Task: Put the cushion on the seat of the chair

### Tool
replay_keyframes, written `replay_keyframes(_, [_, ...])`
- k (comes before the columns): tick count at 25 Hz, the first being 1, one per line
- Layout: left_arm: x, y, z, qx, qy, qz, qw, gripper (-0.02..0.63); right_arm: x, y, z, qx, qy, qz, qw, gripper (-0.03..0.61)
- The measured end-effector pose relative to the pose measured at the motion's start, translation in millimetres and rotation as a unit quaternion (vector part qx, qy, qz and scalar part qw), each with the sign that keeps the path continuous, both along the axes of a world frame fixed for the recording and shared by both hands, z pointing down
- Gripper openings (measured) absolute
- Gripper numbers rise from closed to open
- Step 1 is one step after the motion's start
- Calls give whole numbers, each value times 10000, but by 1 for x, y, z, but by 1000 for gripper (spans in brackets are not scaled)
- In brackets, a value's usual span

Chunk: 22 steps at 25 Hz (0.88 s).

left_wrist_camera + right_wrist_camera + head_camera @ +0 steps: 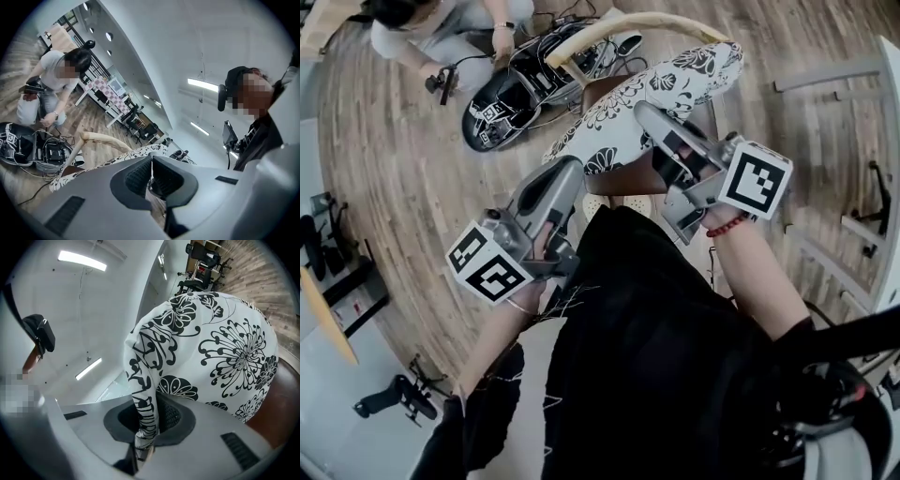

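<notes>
Head view, starting far left: a person [441, 28] sits on the wooden floor [394, 169], bent over a black case [502, 108] trailing cables. Moving in, here's the left gripper [570, 173] at near left, its tip up against the low left end of the cushion [647, 98]. Its own view shows the jaws drawn together, with only a thin pale strip of the cushion's edge between the pads. It has a pinch on that corner.

Centre stage now. The white cushion with black flowers lies slantwise over the chair. Its low end is at near left and its far right end is up by the curved wooden backrest [628, 26]. The brown seat [628, 178] shows just beneath it, but I can't tell if the two are touching.

Over to the right gripper [649, 114], which comes in from near right. Its jaws are clamped on a fold of the flowered fabric at the cushion's near edge.
</notes>
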<state>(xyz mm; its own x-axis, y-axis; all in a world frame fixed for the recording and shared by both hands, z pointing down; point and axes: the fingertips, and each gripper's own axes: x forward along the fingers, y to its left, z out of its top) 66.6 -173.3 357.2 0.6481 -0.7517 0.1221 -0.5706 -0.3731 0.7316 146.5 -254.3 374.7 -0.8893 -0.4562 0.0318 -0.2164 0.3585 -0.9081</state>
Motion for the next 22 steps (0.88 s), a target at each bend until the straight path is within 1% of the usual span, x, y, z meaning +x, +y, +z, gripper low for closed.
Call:
replay_keyframes(4, [-6,11,-1,59,-14,-247,9997,20,-1,-4,-3,149,10,-35,9999,31])
replay_keyframes(7, [-13,17,-3,120,-79,-348,9993,20,-1,-10,-8,248,-23,41,9997,31])
replay_keyframes(12, [-42,-16,1,-31,-41,-480,9988,20,-17,-60,-1,149,-6,275,9995,31])
replay_keyframes(14, [-49,-20,1,-51,-36,-509,9987,20,-20,-69,4,110,34,343,9993,31])
replay_keyframes(19, [-47,0,4,-88,-49,-508,9987,20,-12,-59,22,10,194,513,9985,31])
replay_keyframes(22, [-54,15,3,-72,-60,-522,9986,20,-13,-47,35,-87,274,590,9978,31])
